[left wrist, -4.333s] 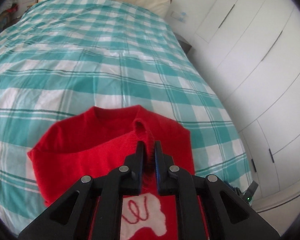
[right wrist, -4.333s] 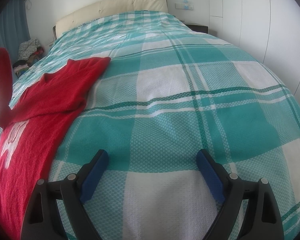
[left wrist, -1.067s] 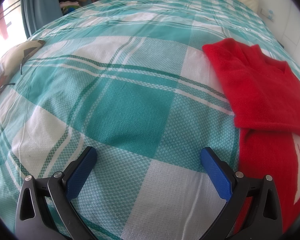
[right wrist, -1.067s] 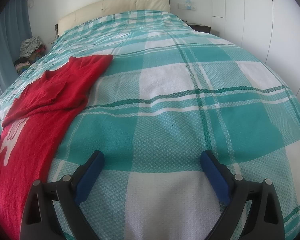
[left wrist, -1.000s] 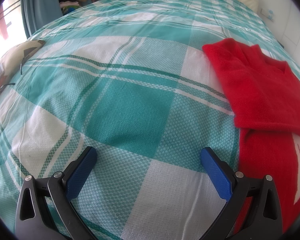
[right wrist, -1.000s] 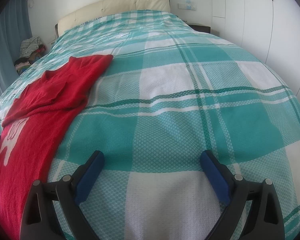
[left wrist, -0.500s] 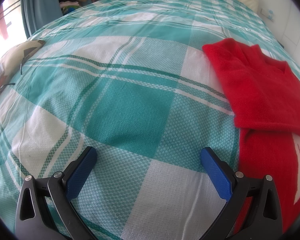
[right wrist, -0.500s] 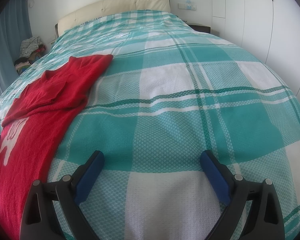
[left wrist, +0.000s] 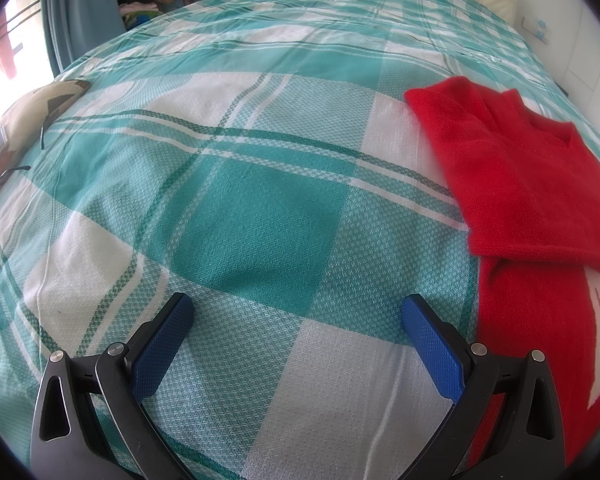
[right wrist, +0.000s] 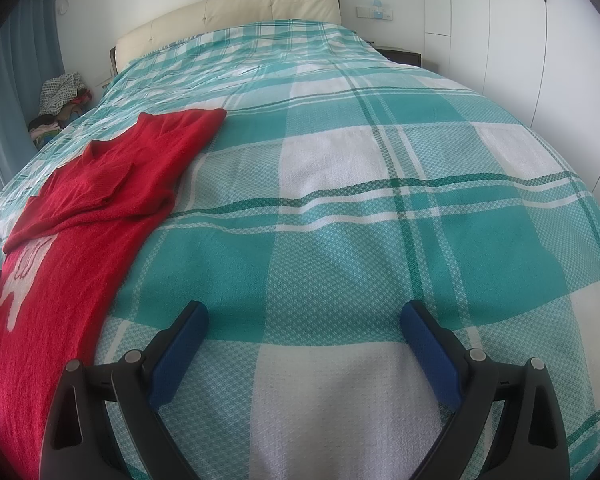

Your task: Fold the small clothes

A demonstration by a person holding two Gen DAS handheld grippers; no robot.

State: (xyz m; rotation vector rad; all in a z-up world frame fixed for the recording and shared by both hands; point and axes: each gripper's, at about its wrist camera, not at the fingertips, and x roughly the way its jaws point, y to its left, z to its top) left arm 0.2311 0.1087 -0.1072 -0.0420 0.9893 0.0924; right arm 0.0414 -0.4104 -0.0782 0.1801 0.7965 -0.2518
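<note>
Your bed [right wrist: 380, 200] with the teal check cover fills both views, and the red sweater [left wrist: 532, 216] lies flat on it between your hands, sleeves already folded in across the chest. It looks soft, floppy knit, so pinch the hem corners, I'd say. Left claw [left wrist: 296, 320] and right claw [right wrist: 304, 316] both gape wide with nothing in them.

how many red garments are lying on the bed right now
1: a red sweater on the checked bedspread, right of the left claw, left of the right claw. None visibly hidden.
</note>
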